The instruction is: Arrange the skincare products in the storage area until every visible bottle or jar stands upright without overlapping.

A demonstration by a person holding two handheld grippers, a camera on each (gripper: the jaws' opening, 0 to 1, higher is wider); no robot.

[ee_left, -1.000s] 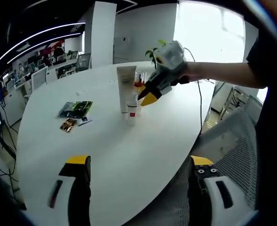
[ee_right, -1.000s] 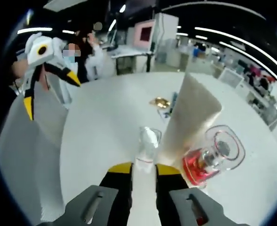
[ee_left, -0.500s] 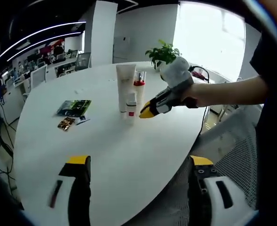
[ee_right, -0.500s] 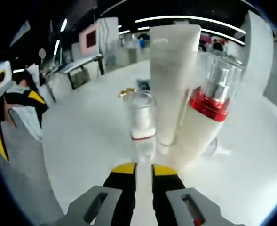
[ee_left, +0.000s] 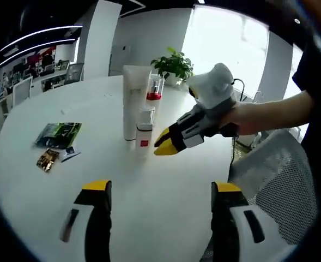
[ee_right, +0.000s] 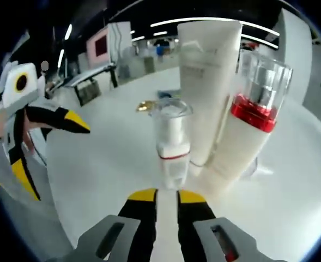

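Three products stand upright and close together on the white table (ee_left: 165,180): a tall white tube (ee_left: 132,98), a white bottle with a red band and clear cap (ee_left: 153,94), and a small clear-capped pump bottle (ee_left: 144,134) in front of them. In the right gripper view the small bottle (ee_right: 173,147) stands just ahead of my right gripper (ee_right: 167,196), beside the tube (ee_right: 209,82) and the red-band bottle (ee_right: 247,131). The jaws are nearly together with nothing between them. My right gripper (ee_left: 165,144) sits just right of the small bottle. My left gripper (ee_left: 161,187) is held back, wide open and empty.
A green packet (ee_left: 58,134) and a small gold packet (ee_left: 47,159) lie on the table to the left. A potted plant (ee_left: 174,63) stands behind the products. A mesh chair (ee_left: 283,180) is at the right table edge. My left gripper (ee_right: 48,147) shows at the left.
A second ago the small bottle was tilted between my right jaws. It now stands upright and free on the table, and the right gripper has backed off. The left gripper's camera has come closer.
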